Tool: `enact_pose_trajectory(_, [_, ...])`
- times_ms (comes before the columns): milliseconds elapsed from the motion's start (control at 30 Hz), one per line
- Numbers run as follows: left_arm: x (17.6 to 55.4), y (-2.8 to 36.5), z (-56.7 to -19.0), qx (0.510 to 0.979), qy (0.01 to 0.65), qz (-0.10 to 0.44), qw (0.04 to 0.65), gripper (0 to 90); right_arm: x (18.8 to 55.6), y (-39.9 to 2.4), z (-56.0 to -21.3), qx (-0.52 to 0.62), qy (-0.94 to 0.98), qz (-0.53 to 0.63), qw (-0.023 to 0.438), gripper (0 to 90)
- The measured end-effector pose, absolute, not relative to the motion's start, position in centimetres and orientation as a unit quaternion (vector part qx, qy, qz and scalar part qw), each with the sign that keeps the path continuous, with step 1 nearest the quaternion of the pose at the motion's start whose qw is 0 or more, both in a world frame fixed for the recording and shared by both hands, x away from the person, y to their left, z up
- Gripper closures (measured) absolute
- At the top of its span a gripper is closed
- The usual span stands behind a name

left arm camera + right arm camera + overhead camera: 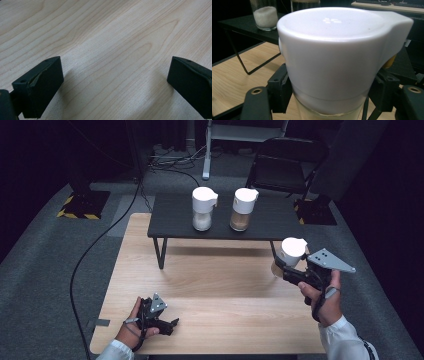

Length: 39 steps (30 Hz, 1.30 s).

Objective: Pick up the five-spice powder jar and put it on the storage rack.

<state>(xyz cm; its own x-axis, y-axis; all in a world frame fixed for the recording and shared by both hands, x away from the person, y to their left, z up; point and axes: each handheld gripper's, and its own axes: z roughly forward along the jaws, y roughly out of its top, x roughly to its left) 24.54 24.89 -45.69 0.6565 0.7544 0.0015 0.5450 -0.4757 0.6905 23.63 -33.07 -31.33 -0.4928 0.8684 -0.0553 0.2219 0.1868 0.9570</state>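
My right gripper [281,266] clamps a white-lidded jar [290,254] just under its lid, held off the right edge of the wooden table [215,285]; a tilt could slip it from the pads. My left gripper [170,324] rests open on the wood. Two more jars [204,209] stand on the black shelf [270,222]; the room is dark.

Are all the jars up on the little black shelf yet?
Not yet. Two jars, white-filled jar and brown-filled jar, stand on the black shelf. The right gripper holds a third jar in the air; it looks bound there. The left gripper rests open.
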Motion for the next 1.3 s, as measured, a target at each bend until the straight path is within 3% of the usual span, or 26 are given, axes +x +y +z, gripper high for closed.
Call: enact_pose_trajectory(1300, [24.6, 24.9, -45.7, 0.844, 0.386, 0.154, 0.339, 0.2, 29.1, -30.4, -25.9, 0.41, 0.671, 0.5, 0.363, 29.9])
